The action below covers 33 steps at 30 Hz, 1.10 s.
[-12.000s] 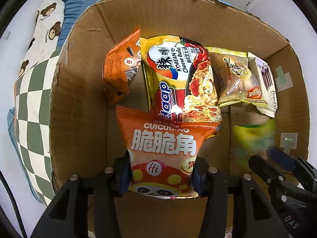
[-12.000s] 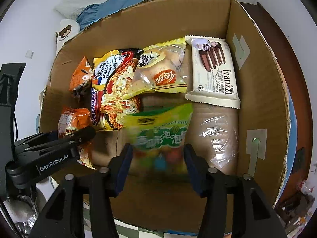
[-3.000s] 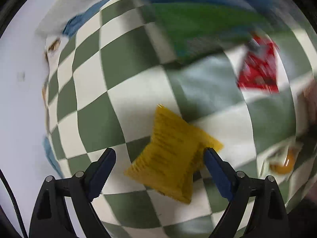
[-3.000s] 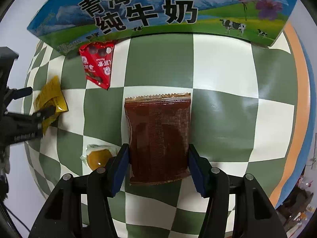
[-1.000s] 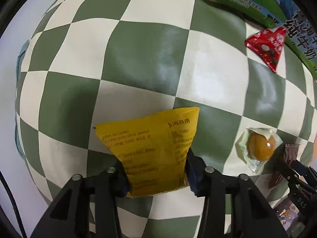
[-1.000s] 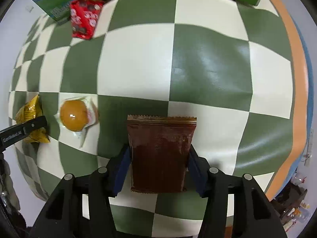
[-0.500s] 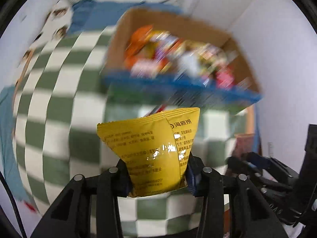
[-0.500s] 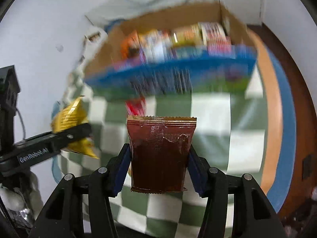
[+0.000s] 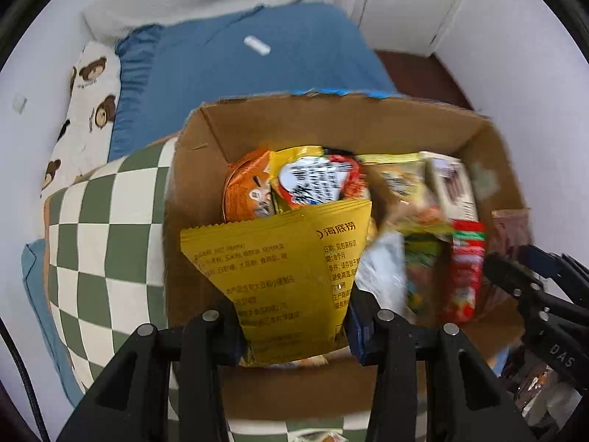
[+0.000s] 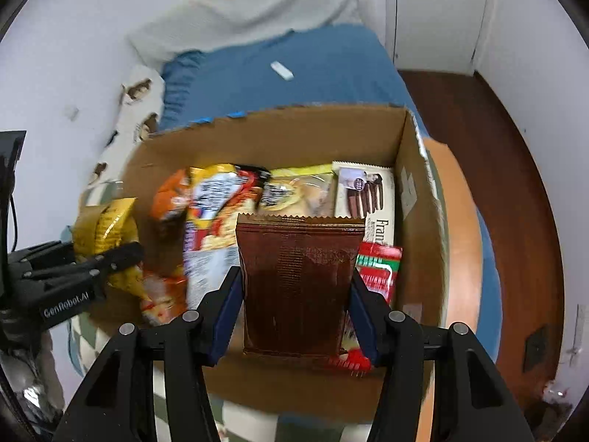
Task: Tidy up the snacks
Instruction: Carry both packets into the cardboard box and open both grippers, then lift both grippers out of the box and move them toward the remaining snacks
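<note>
**Two packets held over the open snack box**

Two grippers each carry one packet above an open brown cardboard box (image 9: 191, 199). The left gripper (image 9: 292, 328) is clenched on a flat yellow foil packet (image 9: 283, 276) printed with dark text, its blue-lined jaws pressing the packet's lower sides; the packet hangs over the box's left half. The right gripper (image 10: 296, 313) grasps a dark brown foil packet (image 10: 298, 287) with a serrated top edge, held upright over the box's right half.

Inside the box stand an orange snack bag (image 9: 244, 191), a yellow and red noodle packet (image 9: 316, 180), a pale yellow pastry packet (image 10: 294, 191), a white wafer packet (image 10: 364, 199) against the right wall, and a red packet (image 10: 379, 272) just beside the brown one.

The box rests on a green and white checked cloth (image 9: 103, 221). Behind it lies a blue blanket (image 9: 257, 66), with a white bear-print pillow (image 9: 88, 110) at its left.
</note>
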### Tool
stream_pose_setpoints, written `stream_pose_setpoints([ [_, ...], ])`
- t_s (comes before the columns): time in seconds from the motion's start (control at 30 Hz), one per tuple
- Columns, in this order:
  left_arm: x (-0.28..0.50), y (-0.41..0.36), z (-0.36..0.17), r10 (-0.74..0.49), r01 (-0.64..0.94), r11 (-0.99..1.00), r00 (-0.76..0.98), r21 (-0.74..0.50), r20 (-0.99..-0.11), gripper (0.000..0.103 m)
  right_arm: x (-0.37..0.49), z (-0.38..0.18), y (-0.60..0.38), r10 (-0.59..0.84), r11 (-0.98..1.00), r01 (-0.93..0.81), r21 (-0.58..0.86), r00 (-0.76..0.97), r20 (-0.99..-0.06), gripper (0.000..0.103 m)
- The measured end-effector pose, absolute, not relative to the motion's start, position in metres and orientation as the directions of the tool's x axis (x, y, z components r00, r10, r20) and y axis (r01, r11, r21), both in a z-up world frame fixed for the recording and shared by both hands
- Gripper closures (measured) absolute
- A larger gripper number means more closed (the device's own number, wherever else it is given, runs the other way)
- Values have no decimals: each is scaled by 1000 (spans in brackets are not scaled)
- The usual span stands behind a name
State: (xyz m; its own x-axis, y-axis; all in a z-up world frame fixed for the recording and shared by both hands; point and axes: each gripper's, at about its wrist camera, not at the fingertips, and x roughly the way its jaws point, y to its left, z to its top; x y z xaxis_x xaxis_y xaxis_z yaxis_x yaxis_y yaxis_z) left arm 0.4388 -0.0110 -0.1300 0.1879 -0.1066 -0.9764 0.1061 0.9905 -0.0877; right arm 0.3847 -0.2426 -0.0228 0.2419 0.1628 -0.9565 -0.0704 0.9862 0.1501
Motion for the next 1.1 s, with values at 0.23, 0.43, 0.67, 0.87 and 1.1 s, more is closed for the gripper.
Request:
stream_pose_setpoints([
  [0.23,470,0,-180,-92,47,995,79,-89,-993,48,414,-71,-246,147,989,-42,142,139,-979,6],
  [0.43,473,-2,-182,-68,59,996,118,-62,-991,9,416,-83,-245,129,991,-39,125,117,-985,6],
  [0.67,460,-2,-173,-75,61,996,149,-67,-986,9,409,-75,-245,113,993,-43,108,135,-984,6],
  [0.87,436,-3,-152,-72,56,997,213,-61,-974,9,388,-62,-244,110,993,-48,104,160,-981,6],
  [1.1,394,0,-121,-79,50,996,315,-67,-946,9,357,-42,-245,99,995,-41,92,228,-969,6],
])
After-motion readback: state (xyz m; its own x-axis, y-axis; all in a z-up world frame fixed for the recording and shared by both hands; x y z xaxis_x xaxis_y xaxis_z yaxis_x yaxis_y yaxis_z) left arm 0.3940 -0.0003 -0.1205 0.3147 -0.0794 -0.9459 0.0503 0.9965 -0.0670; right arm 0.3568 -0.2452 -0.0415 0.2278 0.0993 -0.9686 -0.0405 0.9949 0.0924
